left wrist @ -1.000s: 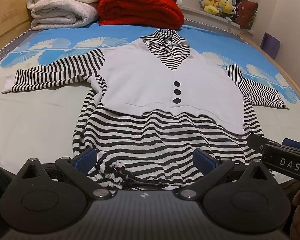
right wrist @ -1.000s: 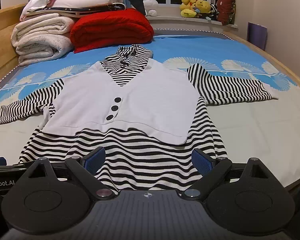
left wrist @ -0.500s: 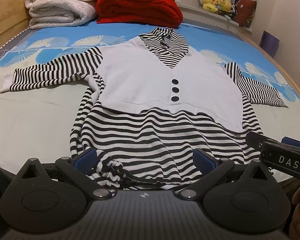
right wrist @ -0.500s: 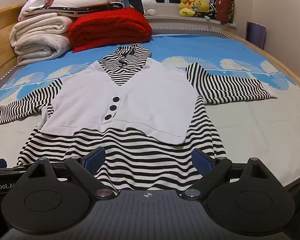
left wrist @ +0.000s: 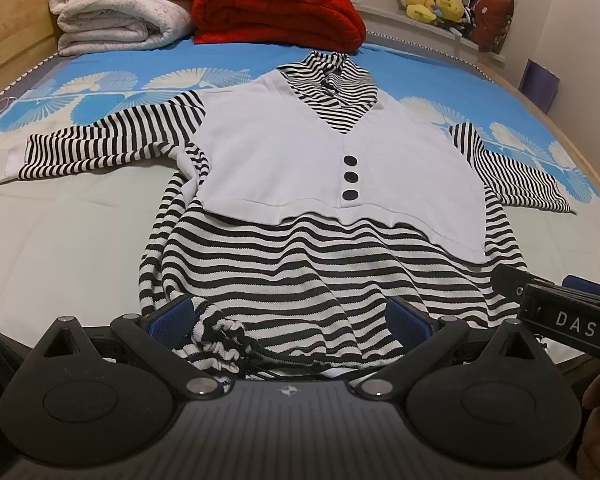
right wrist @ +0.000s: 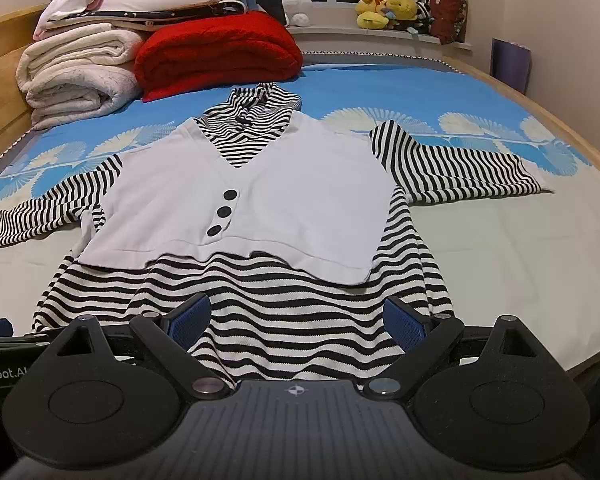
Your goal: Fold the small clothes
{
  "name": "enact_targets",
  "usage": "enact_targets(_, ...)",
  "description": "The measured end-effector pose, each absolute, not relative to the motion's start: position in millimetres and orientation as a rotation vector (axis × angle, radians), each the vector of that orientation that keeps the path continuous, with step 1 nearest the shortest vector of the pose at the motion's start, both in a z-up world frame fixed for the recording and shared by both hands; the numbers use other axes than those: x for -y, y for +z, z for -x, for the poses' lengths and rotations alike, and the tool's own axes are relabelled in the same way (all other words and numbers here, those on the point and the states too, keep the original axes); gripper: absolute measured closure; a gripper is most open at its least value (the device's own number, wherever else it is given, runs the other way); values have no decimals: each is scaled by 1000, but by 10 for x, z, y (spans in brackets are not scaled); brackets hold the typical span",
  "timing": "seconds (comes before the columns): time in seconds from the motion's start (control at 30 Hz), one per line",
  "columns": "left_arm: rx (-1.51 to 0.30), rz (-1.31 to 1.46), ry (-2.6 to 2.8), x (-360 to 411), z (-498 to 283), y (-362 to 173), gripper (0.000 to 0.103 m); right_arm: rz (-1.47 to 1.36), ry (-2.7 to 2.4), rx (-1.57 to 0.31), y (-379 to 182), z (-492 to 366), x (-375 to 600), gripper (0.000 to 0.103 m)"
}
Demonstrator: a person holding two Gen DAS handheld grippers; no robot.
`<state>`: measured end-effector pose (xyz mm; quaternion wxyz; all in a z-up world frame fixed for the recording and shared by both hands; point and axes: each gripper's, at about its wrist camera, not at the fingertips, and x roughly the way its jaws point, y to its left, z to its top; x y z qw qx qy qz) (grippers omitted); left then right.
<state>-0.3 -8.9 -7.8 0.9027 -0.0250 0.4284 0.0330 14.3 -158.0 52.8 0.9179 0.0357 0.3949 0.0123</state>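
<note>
LEFT WRIST VIEW
Left tongs: apart; blue-padded fingers low in frame at 6 o'clock, spread across the hem of the garment.
Garment: black-and-white striped knit top with white vest panel, laid flat and face up on the bed, collar toward 12 o'clock, hem toward 6 o'clock.
Sleeves: left-hand sleeve stretched toward 9 o'clock; other sleeve toward 3 o'clock.
Buttons: three black round buttons in a column on the vest panel.
Hem: gathered and bunched just beside the left finger pad; whether it touches cannot be told.
Bed: blue and pale grey fan-print bedspread under the garment.
Bedding: folded red blanket at 12 o'clock beyond the collar; rolled white quilts at 11 o'clock.
Right tongs: black body lettered "DAS" enters at 4 o'clock, near the hem's right corner.

RIGHT WRIST VIEW
Right tongs: apart; blue pads spread over the striped lower part of the garment, nothing between them gripped.
Garment position: centre of frame, flat, collar at 12 o'clock, sleeves at 9 and 3 o'clock.
Bedding: red blanket at 11 o'clock, white quilts to its left.
Window ledge: yellow plush toys at 1 o'clock.
Left tongs: black body at 8 o'clock edge, beside the hem's left corner.
</note>
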Motion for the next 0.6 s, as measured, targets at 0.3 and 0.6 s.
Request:
enact_targets(0.3,-907,26,82,62,-22,-70,1,-86,26,-801,499,-152,1595,10)
enact_targets(0.6,-914,42,109,-29,-136,-110,1,-60,8,-801,459,-169,1630,10)
